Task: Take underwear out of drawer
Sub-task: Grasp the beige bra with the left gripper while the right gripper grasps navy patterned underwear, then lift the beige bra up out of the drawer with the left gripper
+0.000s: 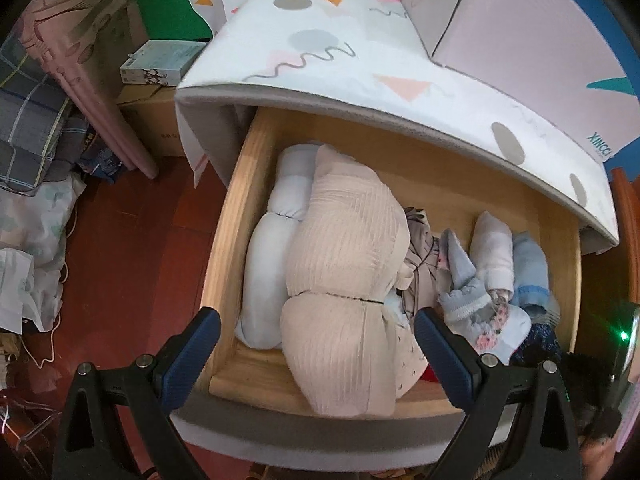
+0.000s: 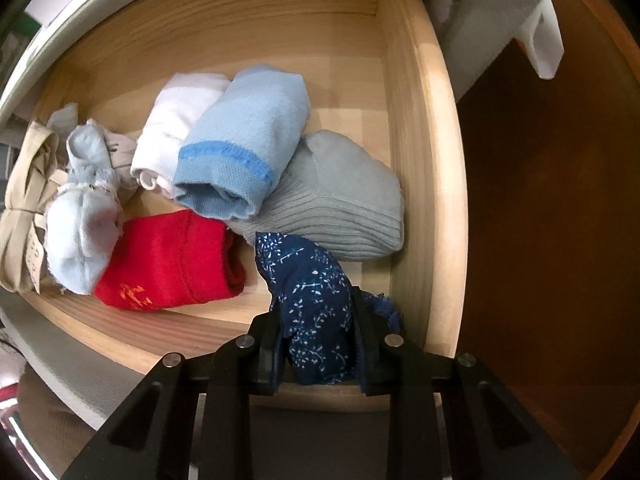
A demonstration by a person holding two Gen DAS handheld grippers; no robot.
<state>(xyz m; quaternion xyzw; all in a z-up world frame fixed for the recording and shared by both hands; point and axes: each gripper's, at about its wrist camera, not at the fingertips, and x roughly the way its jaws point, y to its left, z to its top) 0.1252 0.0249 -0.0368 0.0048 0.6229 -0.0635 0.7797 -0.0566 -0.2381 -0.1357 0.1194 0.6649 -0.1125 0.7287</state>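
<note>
Now navy underwear inside right gripper

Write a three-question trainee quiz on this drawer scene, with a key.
1. True or false: the right tongs are shut on the navy patterned underwear.
2. Which item lies beside the red underwear in the wooden drawer? A) light blue roll B) black shoe C) green towel
3. Fill in: the left tongs hang ____ above the beige bundle.

Key: 1 true; 2 A; 3 open.
</note>
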